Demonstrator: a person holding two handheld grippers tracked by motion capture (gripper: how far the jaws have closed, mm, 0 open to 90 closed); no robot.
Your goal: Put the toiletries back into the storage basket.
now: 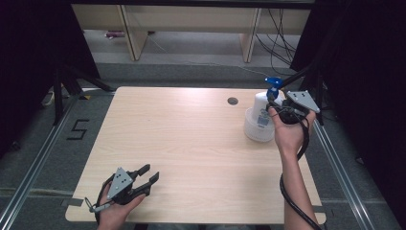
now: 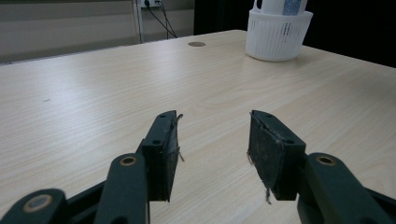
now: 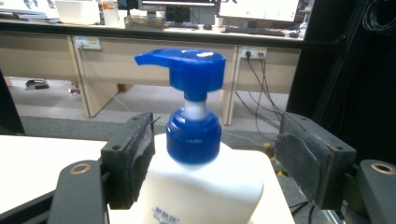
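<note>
1. Two grippers are held over one pale wooden table, which stands on a grey floor with a metal rail along each side.
2. At the left, near the table's front-left corner, the left gripper is held low over the surface with its jaws spread apart and nothing between them; bare wood is seen between its pads in the left gripper view.
3. A small round grommet hole is set near the back edge of the table, right of centre.
4. Near the back-right corner a white ribbed basket rests on the surface, and a white pump bottle with a blue pump head stands upright inside it.
5. The right gripper is held at the bottle's right side, level with its upper part; its jaws are released, one on either side of the bottle's shoulder and blue collar, and whether the near pad touches cannot be told.
6. Behind the table, light wooden desks, wall sockets and trailing cables are seen, with dark curtains at both sides.
</note>
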